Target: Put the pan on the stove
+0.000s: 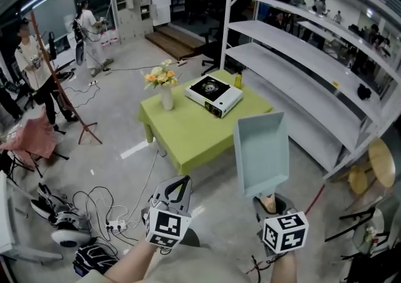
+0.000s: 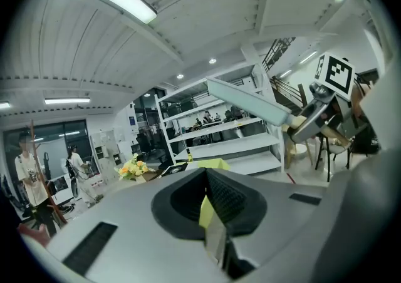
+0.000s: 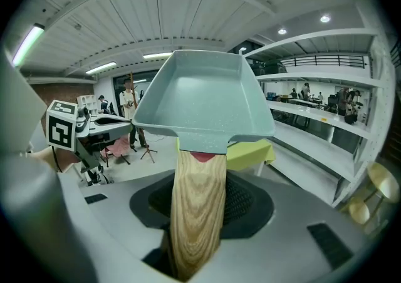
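Note:
A pale blue-green square pan (image 1: 261, 153) with a wooden handle (image 3: 197, 213) hangs in the air, near the front right corner of the green table (image 1: 188, 126). My right gripper (image 1: 269, 201) is shut on that handle, and the pan (image 3: 203, 103) tilts up ahead of the jaws. The white portable stove (image 1: 213, 94) with a black top stands at the table's far right part, well beyond the pan. My left gripper (image 1: 177, 189) is held low at the left, shut and with nothing in it. In the left gripper view its jaws (image 2: 210, 213) meet, and the pan (image 2: 247, 100) shows to the right.
A vase of yellow flowers (image 1: 164, 84) stands on the table left of the stove, and a yellow bottle (image 1: 238, 79) behind it. White shelving (image 1: 301, 56) runs along the right. Cables and gear (image 1: 94, 213) lie on the floor at the left. People stand far left.

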Available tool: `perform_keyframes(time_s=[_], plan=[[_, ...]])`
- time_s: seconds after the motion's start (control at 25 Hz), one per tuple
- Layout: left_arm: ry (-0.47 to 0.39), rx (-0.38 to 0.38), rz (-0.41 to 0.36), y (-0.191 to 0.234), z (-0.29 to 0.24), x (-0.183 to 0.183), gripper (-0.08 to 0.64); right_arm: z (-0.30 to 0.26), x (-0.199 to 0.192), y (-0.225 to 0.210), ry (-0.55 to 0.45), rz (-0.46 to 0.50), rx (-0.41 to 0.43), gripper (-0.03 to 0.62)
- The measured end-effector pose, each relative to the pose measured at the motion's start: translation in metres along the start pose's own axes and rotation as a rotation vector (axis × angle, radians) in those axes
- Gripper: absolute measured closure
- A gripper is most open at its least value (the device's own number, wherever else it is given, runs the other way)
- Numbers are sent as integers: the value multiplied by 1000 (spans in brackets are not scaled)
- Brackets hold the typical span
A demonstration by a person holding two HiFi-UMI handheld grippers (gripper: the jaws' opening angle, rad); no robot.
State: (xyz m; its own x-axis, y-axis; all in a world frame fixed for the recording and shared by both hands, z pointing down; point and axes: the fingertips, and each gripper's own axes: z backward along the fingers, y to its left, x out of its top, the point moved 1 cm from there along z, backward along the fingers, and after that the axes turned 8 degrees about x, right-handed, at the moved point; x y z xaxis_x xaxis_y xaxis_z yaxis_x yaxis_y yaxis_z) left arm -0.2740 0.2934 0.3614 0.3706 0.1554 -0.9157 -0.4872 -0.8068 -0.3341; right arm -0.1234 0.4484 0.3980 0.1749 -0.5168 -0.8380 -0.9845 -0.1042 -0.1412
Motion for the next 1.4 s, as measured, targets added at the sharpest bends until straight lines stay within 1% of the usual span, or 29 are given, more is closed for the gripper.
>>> perform_keyframes(time_s=[0.08,0.16,0.32,0.64,0.92,1.12,1.4], plan=[[-2,5,0,-2,-3,3,554,1,-3,-4,-1,-13,8,434],[-14,26,-1,0,-9,8,554,-2,-3,-12,-3,-22,5,434],[-29,55,-22,4,-27,10,554,-15,0,-30,-1,-38,2,434],[-17,39,-17,22,-85,0,554,-60,19,-57,26,-34,-5,433],[-19,15,-1,51,-158,3,554,-115,50,-92,66,-32,-19,433],[-18,-3,-1,82,-213,11,554,-163,86,-112,97,-45,-12,434],[-22,-16,13,125,-285,16,554,-236,138,-144,119,-27,-15,434]])
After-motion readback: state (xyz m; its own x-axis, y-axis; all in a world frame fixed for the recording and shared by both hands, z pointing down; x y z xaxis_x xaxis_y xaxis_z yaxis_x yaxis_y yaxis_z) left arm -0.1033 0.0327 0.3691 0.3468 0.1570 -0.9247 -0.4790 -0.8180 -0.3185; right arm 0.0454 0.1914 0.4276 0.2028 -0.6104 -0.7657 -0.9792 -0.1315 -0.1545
